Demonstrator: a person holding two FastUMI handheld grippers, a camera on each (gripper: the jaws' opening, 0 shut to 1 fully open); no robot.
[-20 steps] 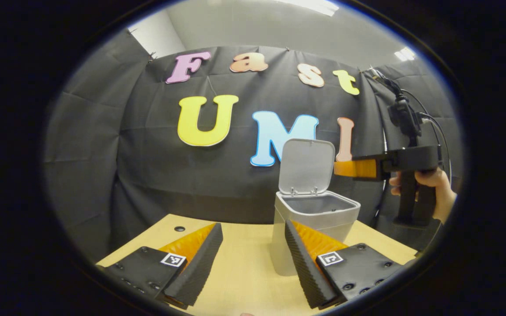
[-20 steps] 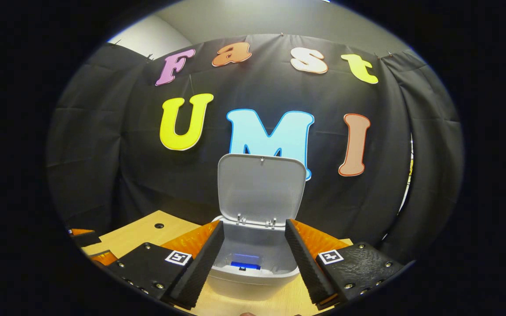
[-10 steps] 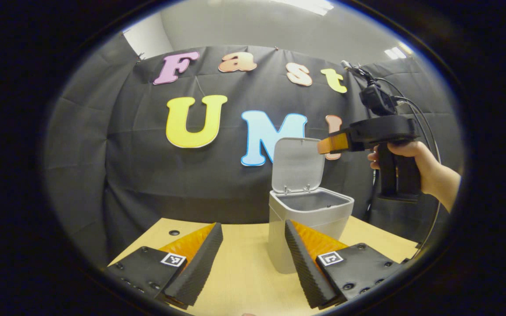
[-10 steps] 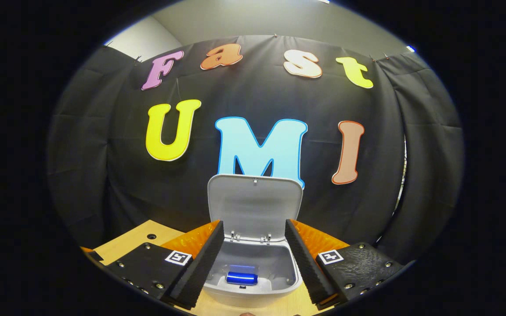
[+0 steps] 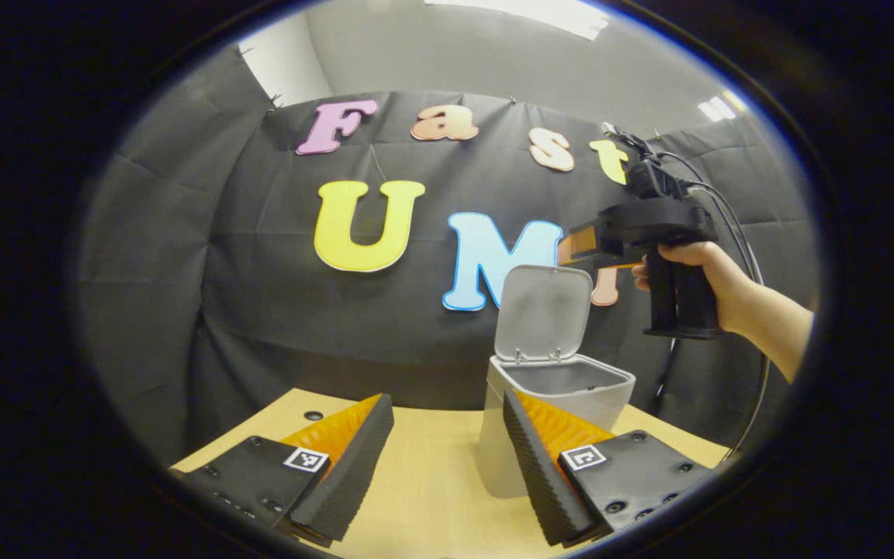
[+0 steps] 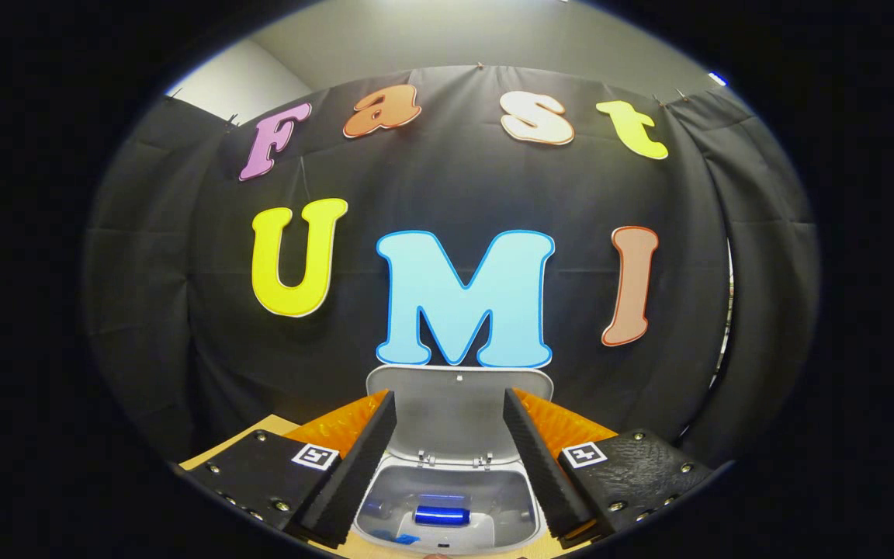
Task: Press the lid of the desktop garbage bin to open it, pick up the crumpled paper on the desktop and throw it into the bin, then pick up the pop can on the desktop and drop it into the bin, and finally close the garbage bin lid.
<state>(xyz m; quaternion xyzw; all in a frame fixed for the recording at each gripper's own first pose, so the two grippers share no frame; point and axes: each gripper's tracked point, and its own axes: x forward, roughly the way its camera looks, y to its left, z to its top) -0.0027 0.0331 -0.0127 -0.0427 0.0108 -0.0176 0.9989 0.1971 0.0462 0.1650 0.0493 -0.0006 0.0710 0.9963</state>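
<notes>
Risen right claw [image 6: 447, 458] over bin [image 6: 447, 520] (open).

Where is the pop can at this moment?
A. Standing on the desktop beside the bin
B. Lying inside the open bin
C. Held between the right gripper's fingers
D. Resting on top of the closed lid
B: in the right gripper view the pop can lies on its side at the bottom of the bin, whose lid stands raised, while the right gripper hangs open and empty above.
</notes>
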